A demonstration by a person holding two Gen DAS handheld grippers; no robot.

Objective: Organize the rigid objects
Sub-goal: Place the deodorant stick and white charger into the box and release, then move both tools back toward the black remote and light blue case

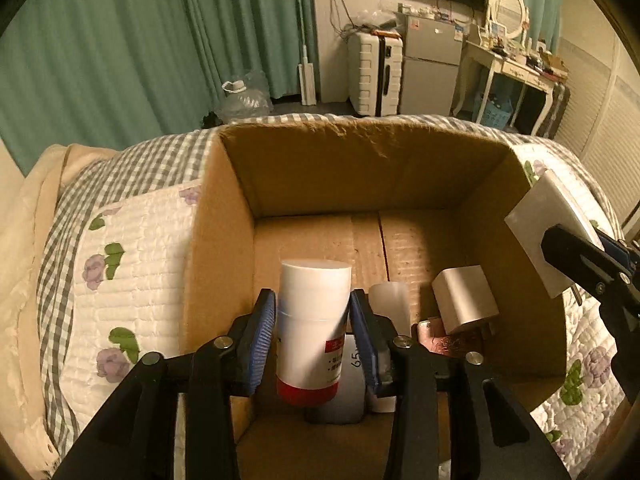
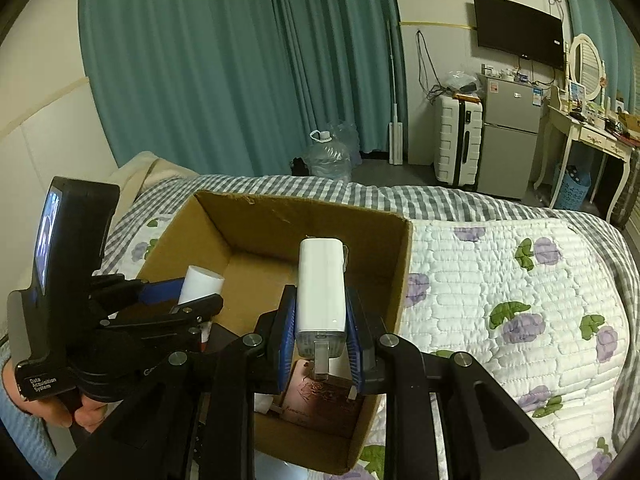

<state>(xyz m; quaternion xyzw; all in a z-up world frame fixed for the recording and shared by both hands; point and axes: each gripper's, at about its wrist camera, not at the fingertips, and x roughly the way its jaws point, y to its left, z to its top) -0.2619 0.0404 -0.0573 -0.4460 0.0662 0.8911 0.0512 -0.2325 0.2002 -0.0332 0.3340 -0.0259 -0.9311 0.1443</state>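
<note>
Only the right wrist view shows a hand holding the left gripper.

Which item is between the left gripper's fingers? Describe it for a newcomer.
Find the open cardboard box on the quilted bed. At its near end, between the left gripper's blue pads, is a white cylindrical bottle. Only it has a red bottom band and red label.

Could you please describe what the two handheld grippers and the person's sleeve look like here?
Both the left gripper and the right gripper have black angular frames with silver rivets and ribbed blue fingers. The left one carries a small lit screen and white lettering on its handle. The sleeve is light blue ribbed knit.
</note>
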